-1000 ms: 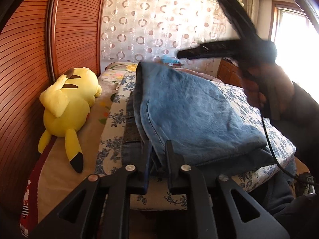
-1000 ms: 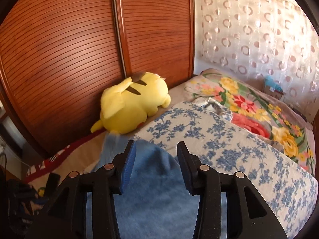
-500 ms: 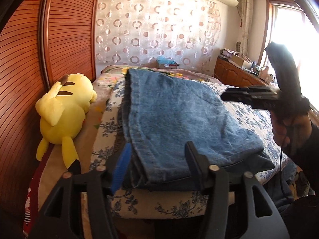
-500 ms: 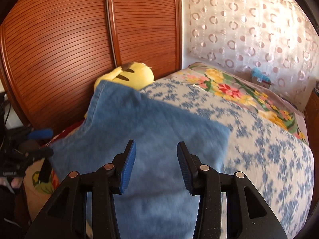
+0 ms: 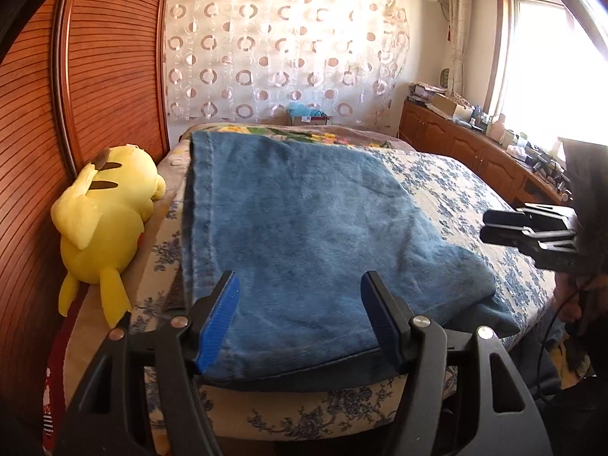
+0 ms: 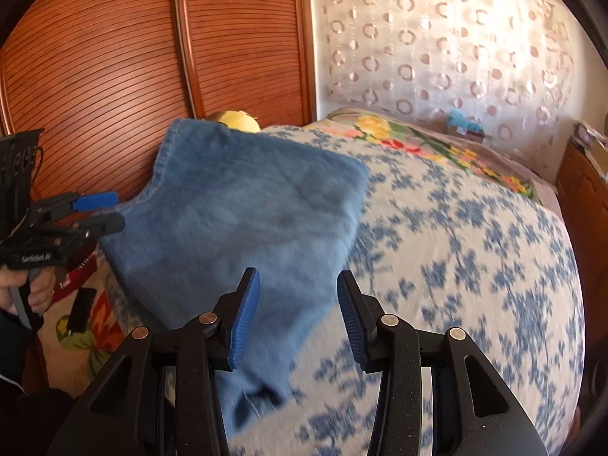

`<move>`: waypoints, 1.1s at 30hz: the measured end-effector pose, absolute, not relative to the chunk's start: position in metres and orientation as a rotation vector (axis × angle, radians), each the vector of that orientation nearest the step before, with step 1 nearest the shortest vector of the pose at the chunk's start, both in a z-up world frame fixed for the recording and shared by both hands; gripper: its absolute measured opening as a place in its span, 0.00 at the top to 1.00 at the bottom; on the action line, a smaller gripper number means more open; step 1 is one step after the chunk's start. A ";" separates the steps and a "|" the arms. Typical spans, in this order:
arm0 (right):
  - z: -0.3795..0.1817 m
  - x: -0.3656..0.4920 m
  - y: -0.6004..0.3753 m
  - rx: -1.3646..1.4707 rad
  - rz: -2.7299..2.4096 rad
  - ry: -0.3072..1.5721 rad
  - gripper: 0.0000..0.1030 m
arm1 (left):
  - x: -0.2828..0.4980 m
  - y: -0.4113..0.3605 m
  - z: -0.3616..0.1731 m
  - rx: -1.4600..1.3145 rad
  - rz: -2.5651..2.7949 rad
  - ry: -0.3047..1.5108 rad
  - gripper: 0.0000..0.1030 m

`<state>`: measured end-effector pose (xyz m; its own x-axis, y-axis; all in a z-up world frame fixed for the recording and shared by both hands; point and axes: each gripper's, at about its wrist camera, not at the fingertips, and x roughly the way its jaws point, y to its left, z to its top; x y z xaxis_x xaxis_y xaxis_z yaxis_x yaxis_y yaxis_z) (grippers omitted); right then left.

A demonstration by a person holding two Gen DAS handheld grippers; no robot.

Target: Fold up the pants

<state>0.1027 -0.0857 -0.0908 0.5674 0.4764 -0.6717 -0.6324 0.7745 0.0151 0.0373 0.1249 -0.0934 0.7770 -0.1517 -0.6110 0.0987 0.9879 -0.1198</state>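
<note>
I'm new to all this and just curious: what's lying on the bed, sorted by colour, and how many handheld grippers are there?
Blue: 1, the folded jeans
Yellow: 1, the plush toy
Black handheld grippers: 2, the left gripper and the right gripper, both open and empty
Total: 4

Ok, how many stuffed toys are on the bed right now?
1: a yellow plush toy lying along the bed's edge by the slatted wooden wardrobe, beside the folded blue denim pants. Others may be hidden.

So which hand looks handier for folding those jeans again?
Probably the left gripper: its open jaws frame the near edge of the jeans. The right gripper hangs over the jeans' corner and the bedspread.
</note>
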 end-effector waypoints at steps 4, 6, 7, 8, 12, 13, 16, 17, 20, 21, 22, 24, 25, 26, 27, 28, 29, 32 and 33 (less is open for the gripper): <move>-0.102 0.090 -0.103 -0.220 0.642 0.737 0.59 | 0.039 0.117 -0.099 -0.066 -0.142 0.688 0.37; -0.108 0.084 -0.110 -0.212 0.635 0.752 0.59 | 0.039 0.114 -0.102 -0.061 -0.143 0.696 0.37; -0.110 0.081 -0.113 -0.209 0.631 0.756 0.59 | 0.041 0.113 -0.105 -0.056 -0.142 0.702 0.37; -0.112 0.078 -0.114 -0.206 0.631 0.759 0.59 | 0.042 0.112 -0.107 -0.052 -0.138 0.711 0.37; -0.118 0.064 -0.117 -0.209 0.642 0.770 0.60 | 0.044 0.111 -0.115 -0.049 -0.131 0.736 0.37; -0.120 0.062 -0.116 -0.212 0.642 0.772 0.60 | 0.045 0.111 -0.117 -0.050 -0.131 0.740 0.37; -0.127 0.059 -0.113 -0.217 0.647 0.789 0.61 | 0.047 0.111 -0.122 -0.048 -0.128 0.752 0.37; -0.129 0.059 -0.110 -0.223 0.648 0.791 0.61 | 0.047 0.110 -0.123 -0.045 -0.126 0.753 0.37; -0.133 0.060 -0.102 -0.236 0.650 0.789 0.61 | 0.047 0.108 -0.125 -0.036 -0.120 0.754 0.37; -0.133 0.061 -0.099 -0.239 0.651 0.788 0.61 | 0.047 0.108 -0.125 -0.035 -0.119 0.754 0.37; -0.134 0.061 -0.097 -0.241 0.650 0.785 0.62 | 0.047 0.108 -0.126 -0.033 -0.119 0.755 0.37; -0.134 0.062 -0.095 -0.238 0.654 0.785 0.74 | 0.048 0.108 -0.127 -0.026 -0.120 0.761 0.37; -0.133 0.062 -0.095 -0.234 0.661 0.786 0.82 | 0.049 0.108 -0.128 -0.023 -0.121 0.768 0.37; -0.133 0.061 -0.095 -0.232 0.668 0.787 0.96 | 0.049 0.108 -0.128 -0.022 -0.121 0.770 0.37; -0.132 0.058 -0.096 -0.233 0.672 0.787 0.97 | 0.050 0.108 -0.128 -0.024 -0.121 0.769 0.37; -0.131 0.057 -0.097 -0.230 0.673 0.785 0.99 | 0.050 0.108 -0.128 -0.027 -0.120 0.770 0.37; -0.129 0.054 -0.100 -0.222 0.675 0.783 1.00 | 0.050 0.109 -0.129 -0.029 -0.119 0.772 0.37; -0.122 0.046 -0.109 -0.196 0.673 0.758 1.00 | 0.052 0.110 -0.130 -0.037 -0.118 0.776 0.37; -0.120 0.044 -0.110 -0.191 0.673 0.755 1.00 | 0.053 0.112 -0.131 -0.038 -0.118 0.778 0.37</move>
<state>0.0445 -0.1104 -0.1204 0.5325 0.4942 -0.6871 -0.6262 0.7762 0.0731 0.0530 0.1115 -0.1309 0.7062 -0.1200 -0.6978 0.0920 0.9927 -0.0777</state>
